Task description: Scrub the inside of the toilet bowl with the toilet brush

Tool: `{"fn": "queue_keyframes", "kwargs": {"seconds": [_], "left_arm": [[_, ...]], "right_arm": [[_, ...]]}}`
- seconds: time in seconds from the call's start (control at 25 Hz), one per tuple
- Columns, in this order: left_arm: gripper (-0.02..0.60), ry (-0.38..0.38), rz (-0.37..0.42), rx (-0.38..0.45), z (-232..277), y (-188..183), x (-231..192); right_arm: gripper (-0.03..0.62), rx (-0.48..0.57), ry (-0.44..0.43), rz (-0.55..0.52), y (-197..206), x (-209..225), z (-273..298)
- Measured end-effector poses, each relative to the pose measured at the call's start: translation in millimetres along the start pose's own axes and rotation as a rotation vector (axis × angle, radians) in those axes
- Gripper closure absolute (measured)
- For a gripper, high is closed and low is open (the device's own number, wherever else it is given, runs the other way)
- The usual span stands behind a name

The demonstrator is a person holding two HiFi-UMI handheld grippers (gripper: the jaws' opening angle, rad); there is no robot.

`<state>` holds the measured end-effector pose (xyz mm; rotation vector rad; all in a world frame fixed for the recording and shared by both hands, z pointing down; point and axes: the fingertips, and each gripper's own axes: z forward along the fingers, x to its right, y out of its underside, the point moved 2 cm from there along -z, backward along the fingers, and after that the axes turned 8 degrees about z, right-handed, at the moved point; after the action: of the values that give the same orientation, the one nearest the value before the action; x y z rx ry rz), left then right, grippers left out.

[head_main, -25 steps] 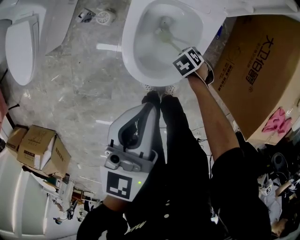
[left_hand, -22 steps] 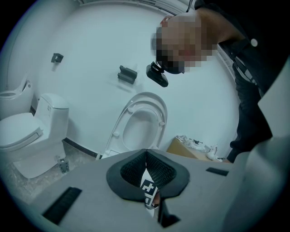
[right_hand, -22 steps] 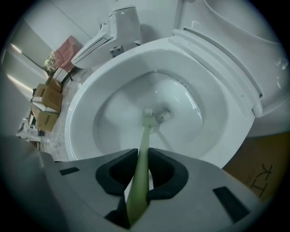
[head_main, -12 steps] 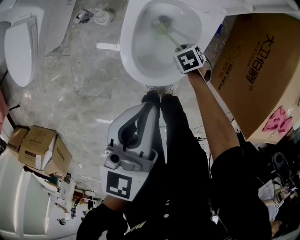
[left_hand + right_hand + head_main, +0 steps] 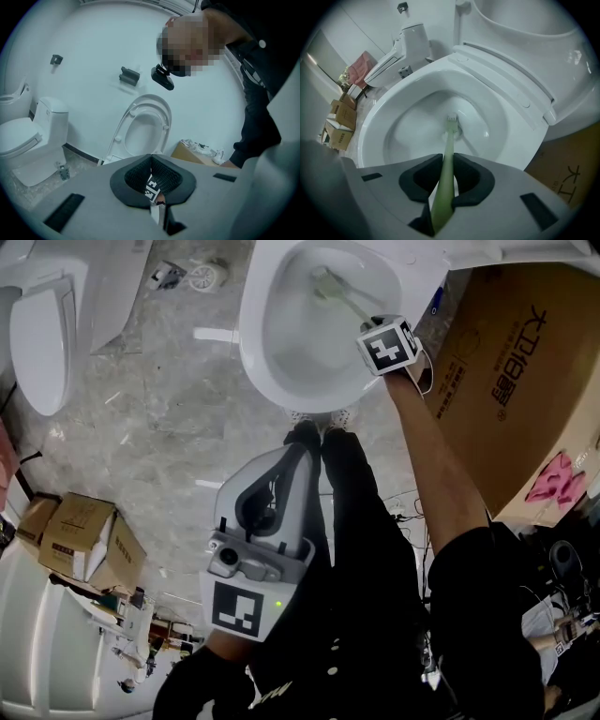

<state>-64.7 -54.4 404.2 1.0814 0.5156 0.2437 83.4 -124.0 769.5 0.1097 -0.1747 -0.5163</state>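
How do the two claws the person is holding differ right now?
The right claw is clamped on the green toilet brush; the left claw is closed on nothing. The right claw reaches over the toilet bowl; the left claw is held back by the person's legs. Both have grey bodies.

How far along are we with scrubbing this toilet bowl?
Done: the pale green toilet brush is clamped in the right gripper. In hand: its bristle head is down by the drain of the white toilet bowl. Left: how much of the wall is scrubbed cannot be told; the left gripper is shut, away from the bowl.
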Motion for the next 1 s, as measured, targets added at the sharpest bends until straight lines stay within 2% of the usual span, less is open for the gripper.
{"fn": "queue_keyframes", "kwargs": {"seconds": [0.32, 0.52, 0.68, 0.84, 1.0], "left_arm": [[0.555, 0.005, 0.001, 0.002, 0, -2, 2], [0.555, 0.004, 0.0, 0.008, -2, -7, 1], [0.555, -0.001, 0.001, 0.016, -4, -11, -1], [0.555, -0.007, 0.001, 0.018, -6, -12, -2], [0.555, -0.008, 0.001, 0.019, -9, -13, -4]], "right_arm": [[0.505, -0.009, 0.031, 0.015, 5, 10, -7], [0.505, -0.122, 0.077, 0.138, 34, 16, -17], [0.507, -0.135, 0.094, 0.192, 41, 14, -20], [0.507, -0.149, 0.091, 0.189, 42, 4, -16], [0.505, -0.098, 0.031, 0.142, 32, -16, -5]]}}
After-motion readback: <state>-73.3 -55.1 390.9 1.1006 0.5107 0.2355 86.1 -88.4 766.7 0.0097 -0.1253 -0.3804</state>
